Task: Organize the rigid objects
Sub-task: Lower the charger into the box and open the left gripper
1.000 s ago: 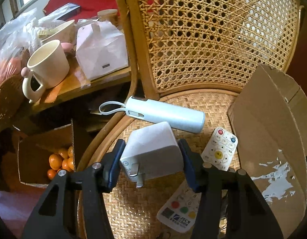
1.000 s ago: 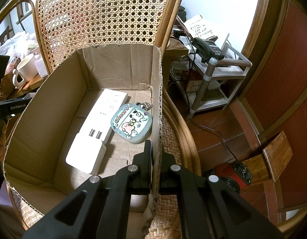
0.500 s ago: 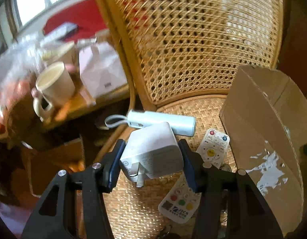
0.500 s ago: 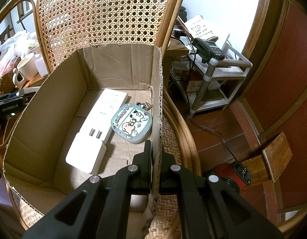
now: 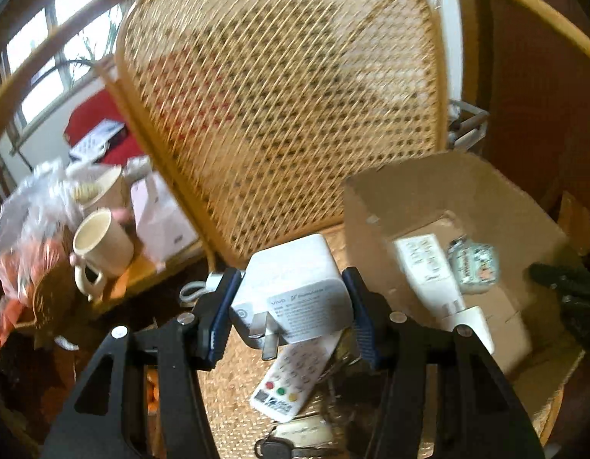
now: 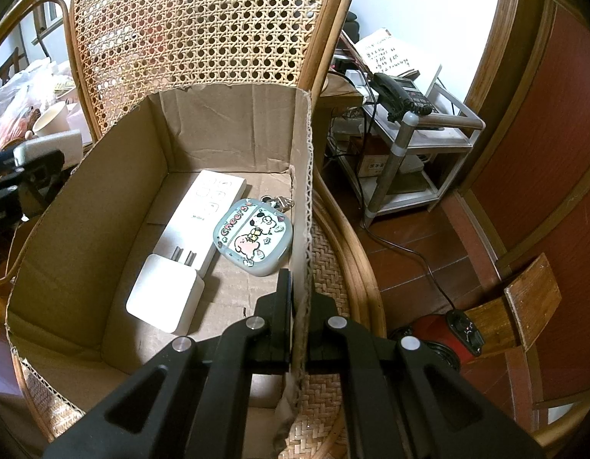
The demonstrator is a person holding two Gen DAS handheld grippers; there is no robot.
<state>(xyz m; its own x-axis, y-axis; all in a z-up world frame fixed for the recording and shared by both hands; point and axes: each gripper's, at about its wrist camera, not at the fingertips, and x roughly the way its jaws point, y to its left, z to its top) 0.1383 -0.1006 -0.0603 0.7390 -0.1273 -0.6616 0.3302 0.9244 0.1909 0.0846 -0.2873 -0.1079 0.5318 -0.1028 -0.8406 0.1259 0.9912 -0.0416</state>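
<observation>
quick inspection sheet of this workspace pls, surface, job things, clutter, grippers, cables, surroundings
surface: woven rattan chair seat, partly covered by a cardboard box.
job's things: white charger held above the seat; in the box a white remote, a second white charger and a cartoon case; on the seat a small remote and keys.
clutter: cream mug, plastic bag and pink carton on a side table.
grippers: left gripper shut on the white charger; right gripper shut on the box's right wall.
cables: black cord across the floor.
surroundings: metal shelf with a telephone; window.
</observation>
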